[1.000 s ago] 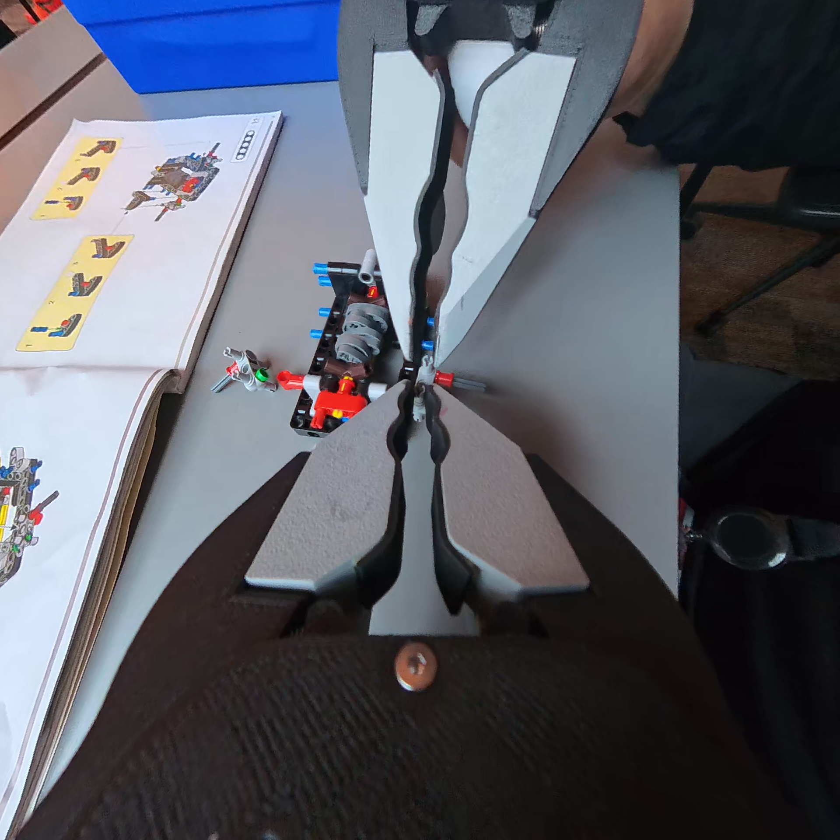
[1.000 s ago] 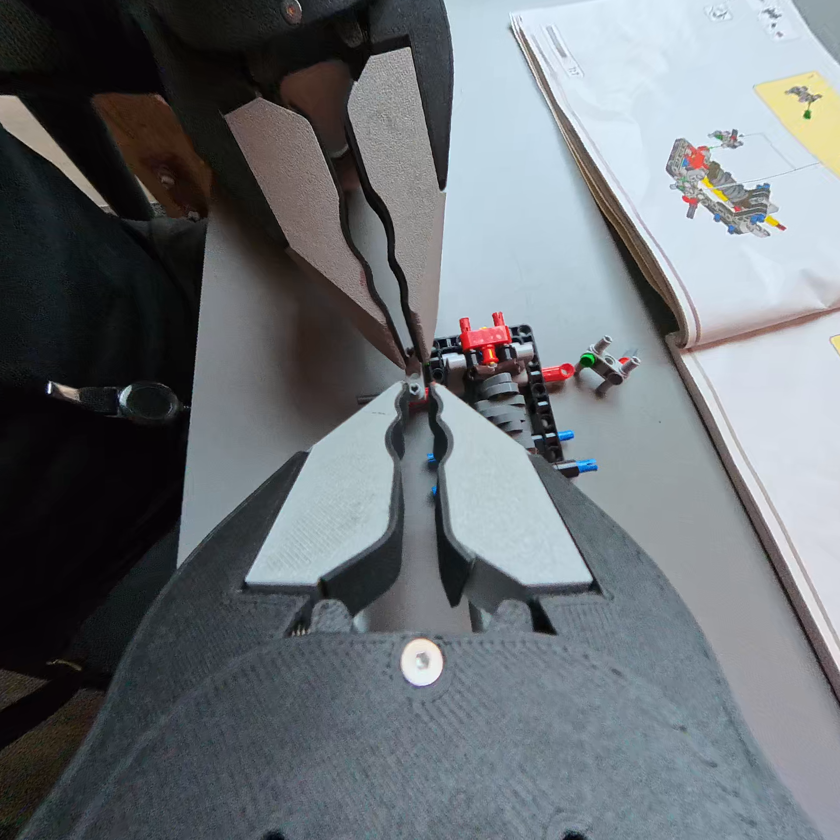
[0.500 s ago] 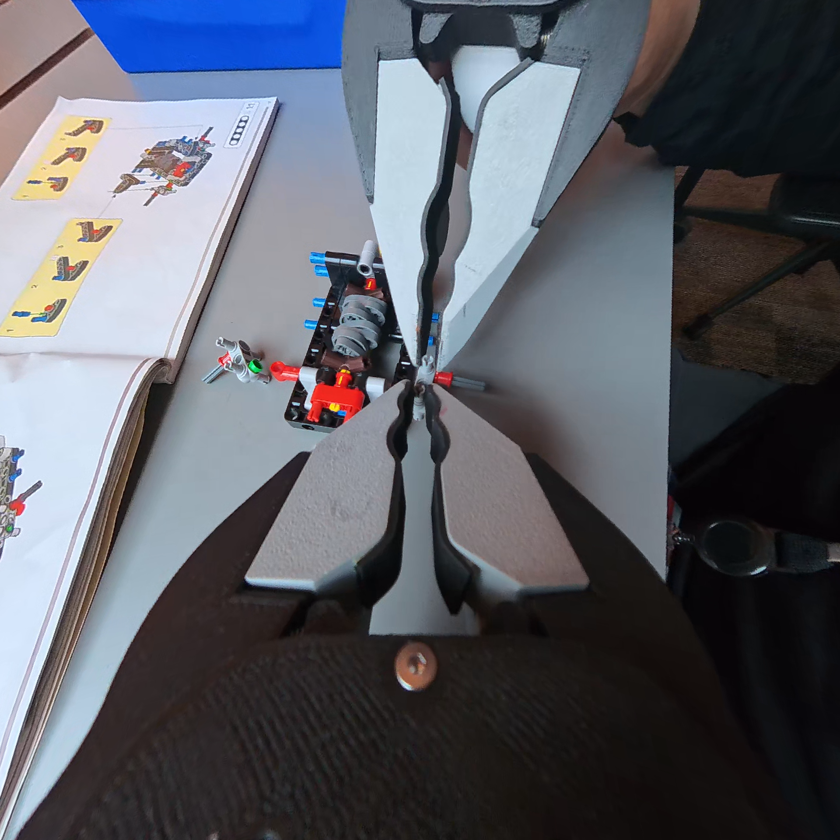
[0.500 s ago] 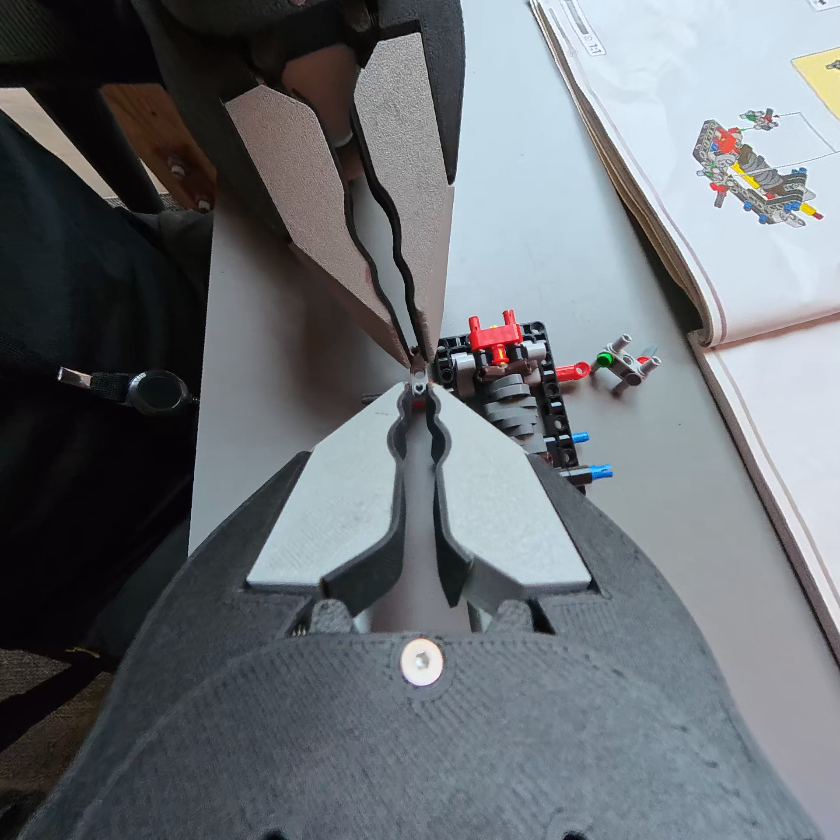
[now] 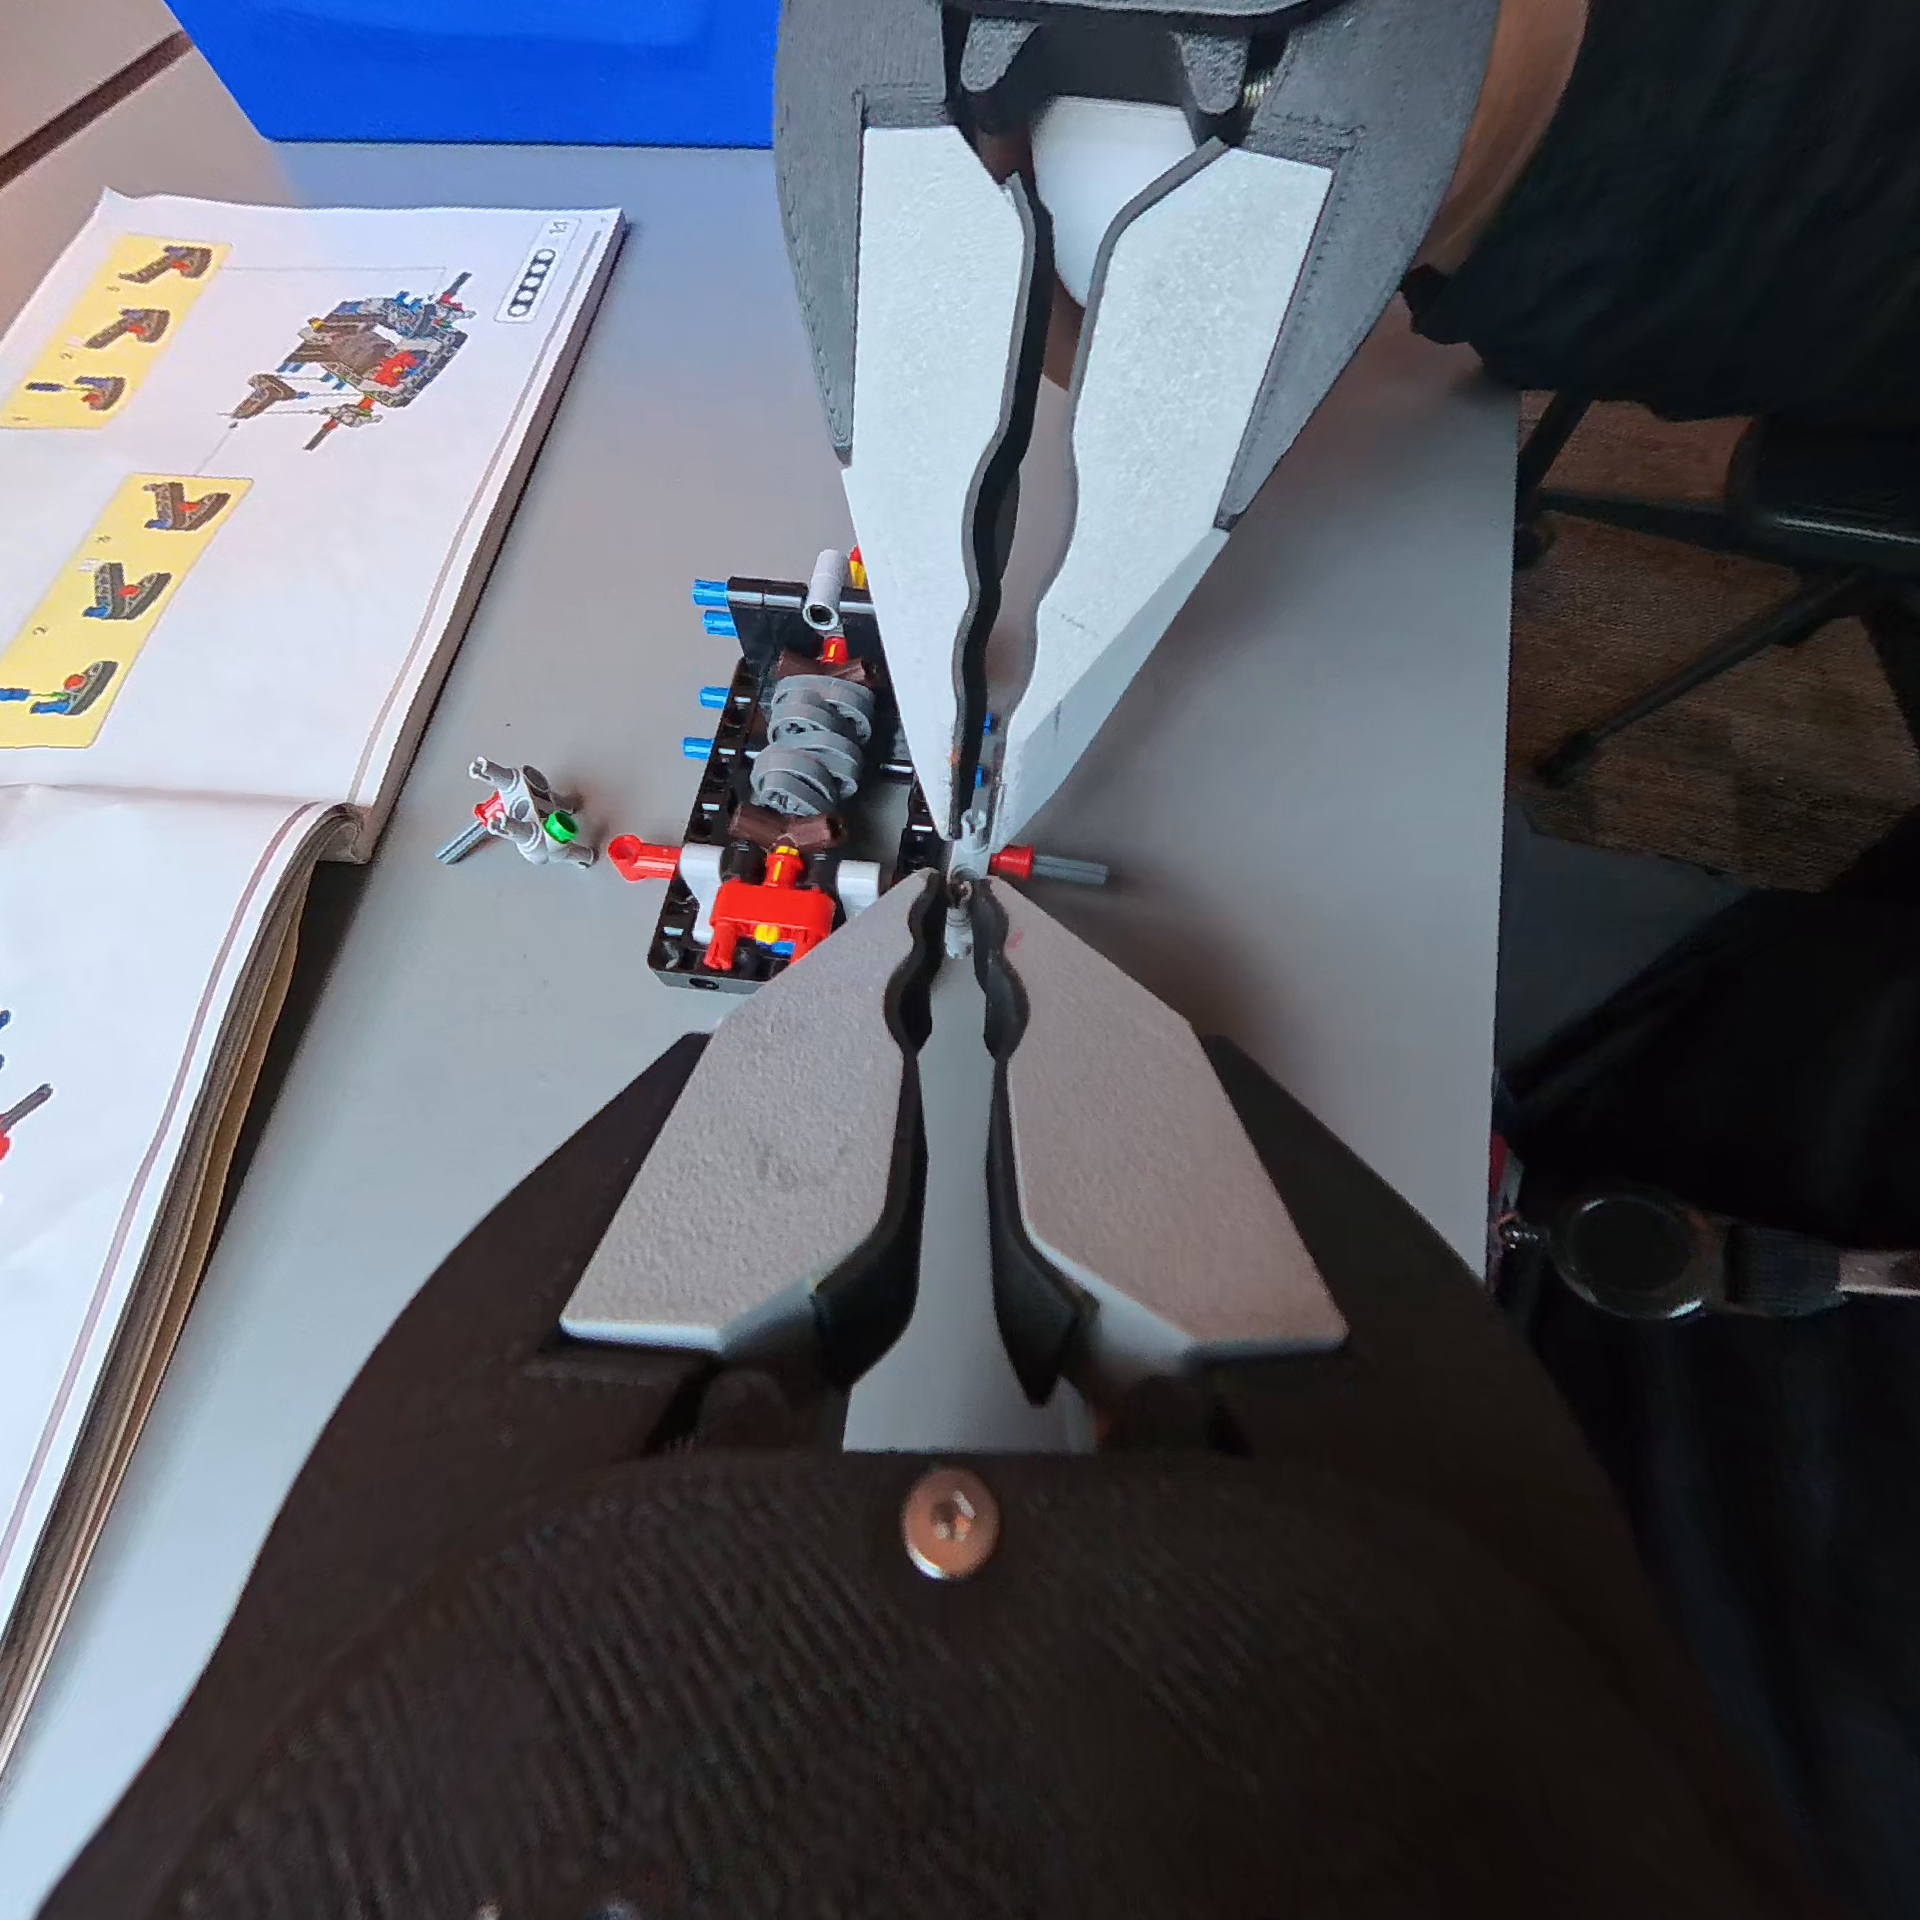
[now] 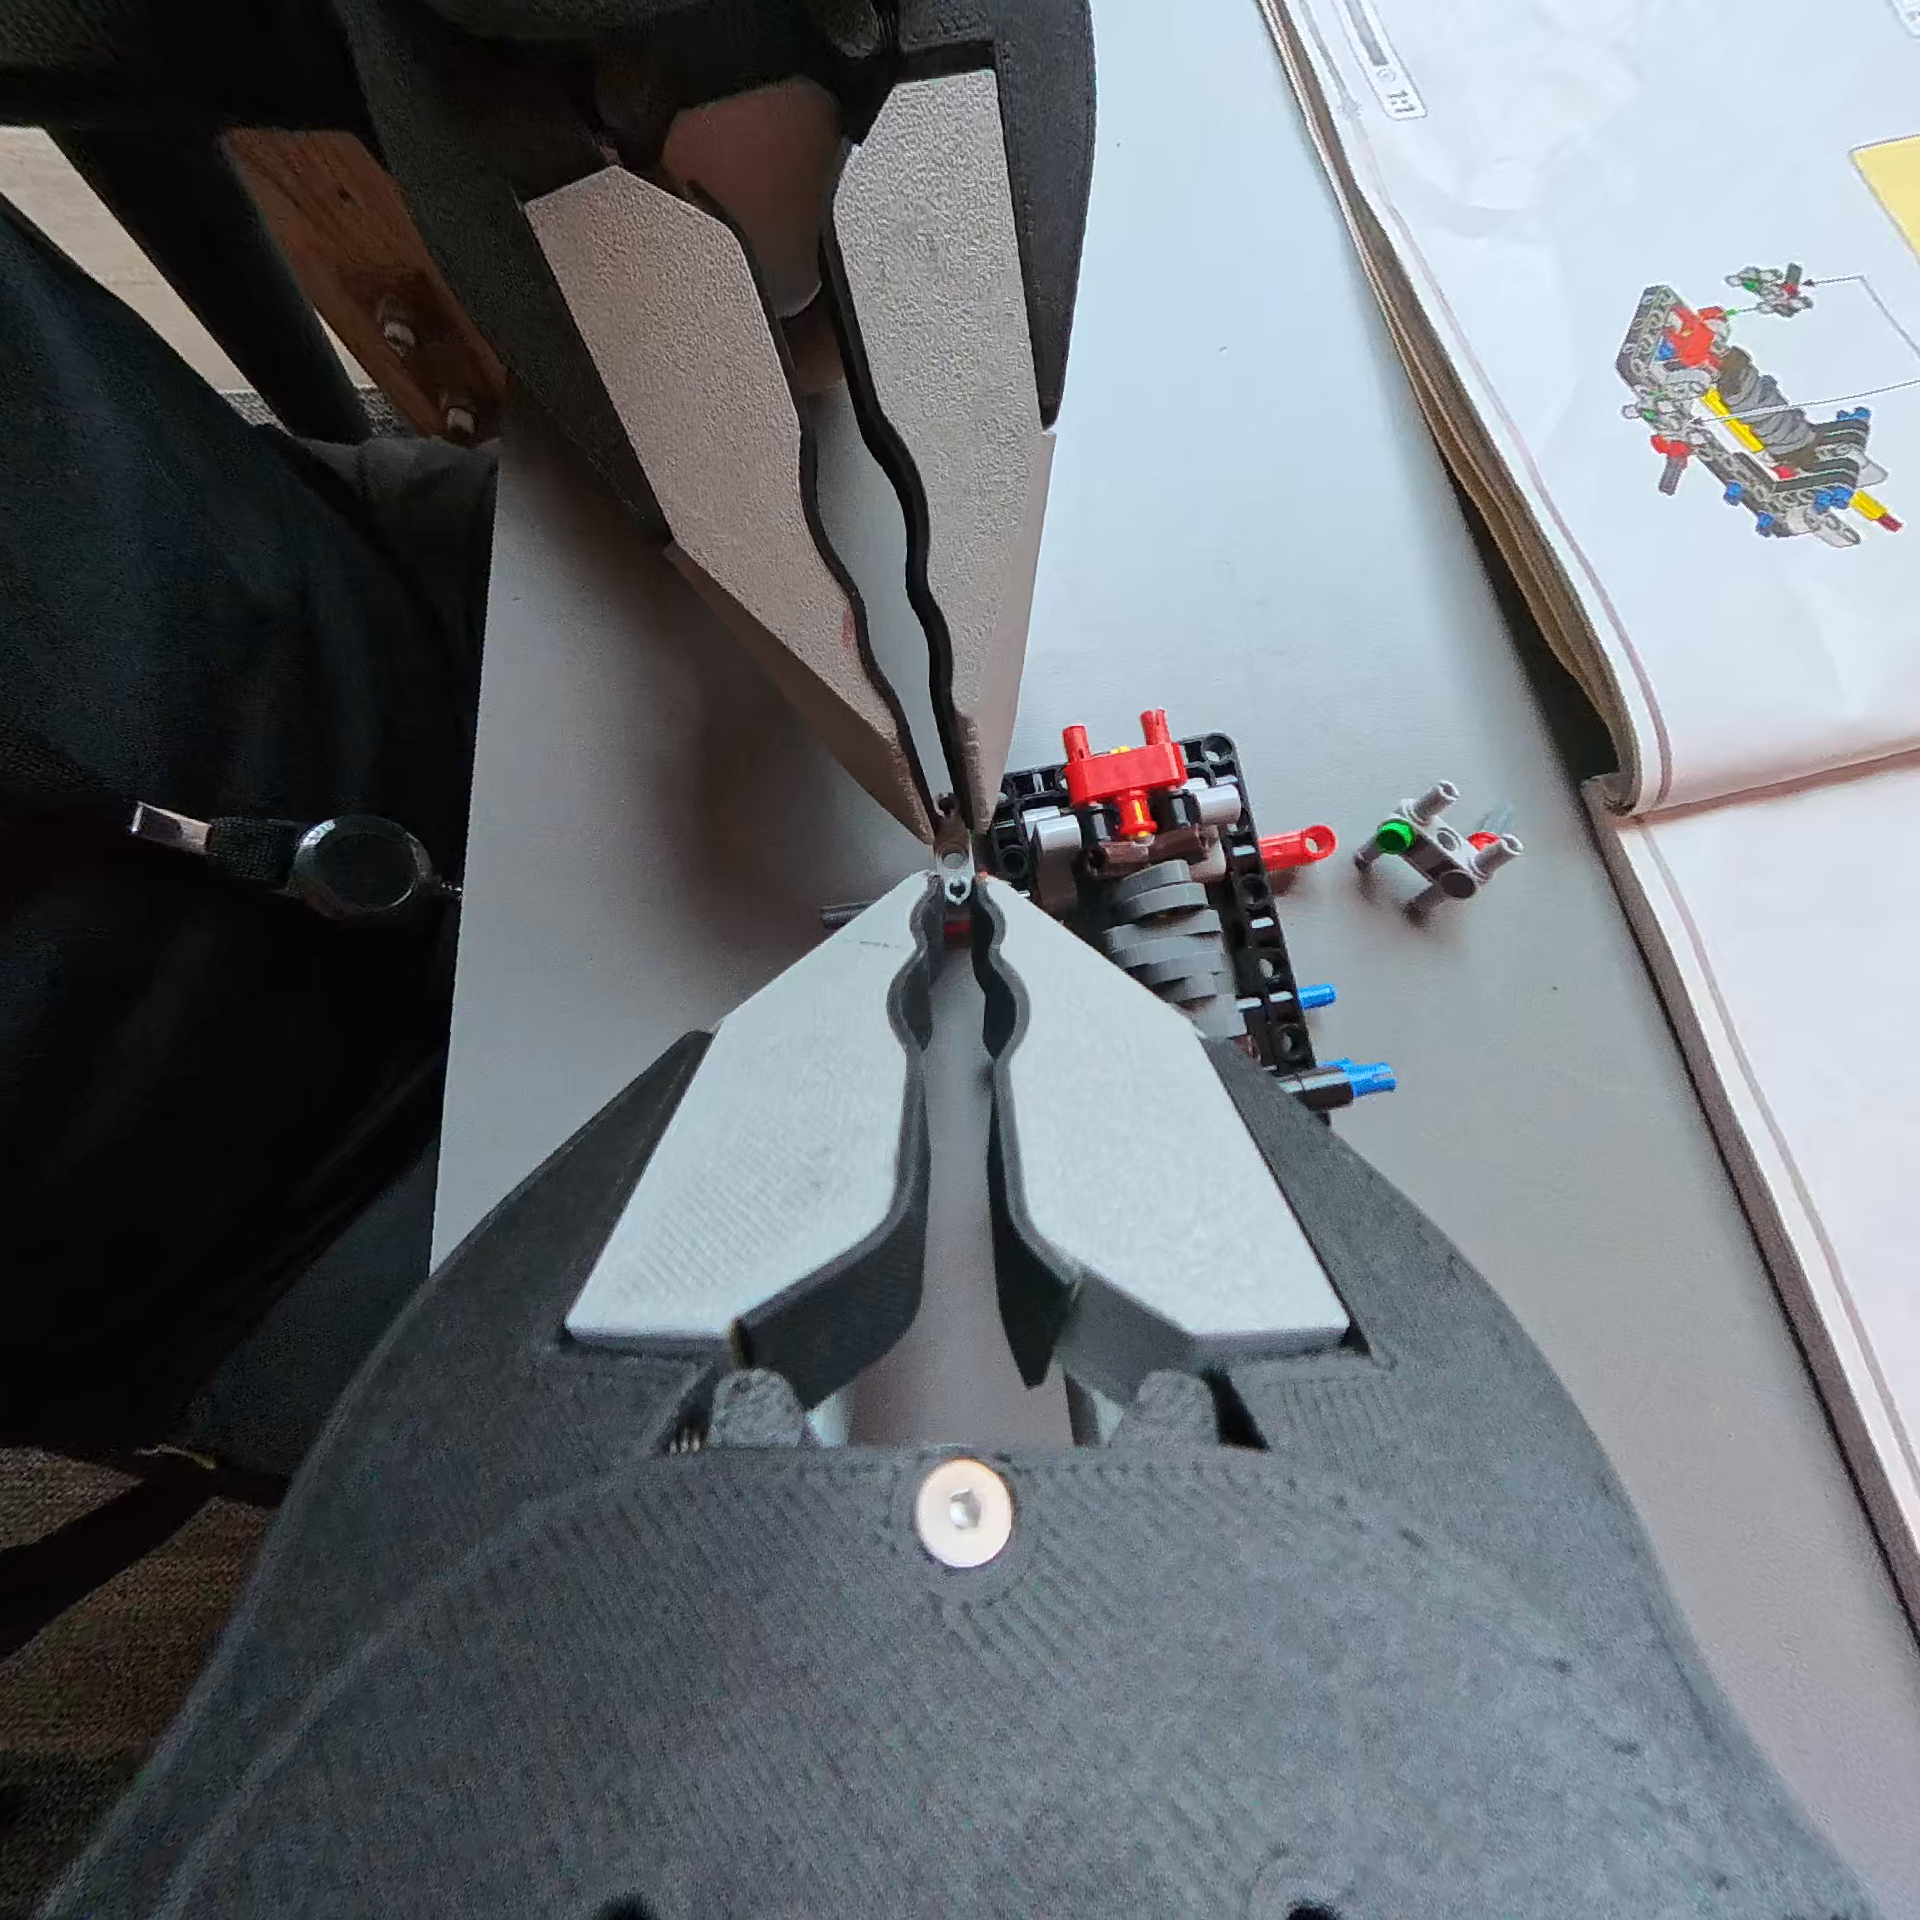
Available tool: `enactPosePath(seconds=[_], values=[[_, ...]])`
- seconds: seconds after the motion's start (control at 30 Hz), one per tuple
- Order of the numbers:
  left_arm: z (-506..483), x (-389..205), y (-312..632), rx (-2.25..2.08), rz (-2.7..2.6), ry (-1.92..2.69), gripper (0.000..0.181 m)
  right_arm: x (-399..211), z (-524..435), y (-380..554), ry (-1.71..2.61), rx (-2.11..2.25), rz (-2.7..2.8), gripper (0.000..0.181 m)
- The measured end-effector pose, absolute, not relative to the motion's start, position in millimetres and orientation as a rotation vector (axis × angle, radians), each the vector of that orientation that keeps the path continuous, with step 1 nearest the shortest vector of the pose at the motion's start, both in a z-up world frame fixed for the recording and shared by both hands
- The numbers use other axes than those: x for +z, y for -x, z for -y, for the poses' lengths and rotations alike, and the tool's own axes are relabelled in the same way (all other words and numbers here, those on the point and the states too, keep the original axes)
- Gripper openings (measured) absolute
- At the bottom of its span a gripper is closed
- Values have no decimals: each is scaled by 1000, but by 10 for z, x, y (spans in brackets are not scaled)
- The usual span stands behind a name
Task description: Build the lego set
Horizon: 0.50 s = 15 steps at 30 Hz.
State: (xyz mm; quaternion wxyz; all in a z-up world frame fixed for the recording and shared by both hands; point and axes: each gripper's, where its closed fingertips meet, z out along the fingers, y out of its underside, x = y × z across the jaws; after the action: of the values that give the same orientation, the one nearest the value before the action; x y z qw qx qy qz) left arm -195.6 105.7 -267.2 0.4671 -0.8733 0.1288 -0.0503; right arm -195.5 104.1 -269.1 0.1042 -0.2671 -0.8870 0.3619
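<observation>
Your left gripper [image 5: 956, 899] and right gripper [image 6: 954, 896] meet tip to tip, both pinching 1 small light-grey connector piece [image 5: 968, 844] above the grey table [image 5: 1299, 831], just beside the black-framed lego assembly [image 5: 779, 790].

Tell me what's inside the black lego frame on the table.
Inside the black frame sit stacked grey spiral gears between brown pieces, with a red block at one end. The right gripper covers the frame's far side, so anything there is hidden.
</observation>
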Motion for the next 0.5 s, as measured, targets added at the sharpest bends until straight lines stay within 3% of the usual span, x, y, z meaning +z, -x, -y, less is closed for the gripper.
enactPosePath(seconds=[0.5], values=[[-1055,-2685,1939,-107,-291,2155,3,-2701,-1040,1939,774,1058,2619,1]])
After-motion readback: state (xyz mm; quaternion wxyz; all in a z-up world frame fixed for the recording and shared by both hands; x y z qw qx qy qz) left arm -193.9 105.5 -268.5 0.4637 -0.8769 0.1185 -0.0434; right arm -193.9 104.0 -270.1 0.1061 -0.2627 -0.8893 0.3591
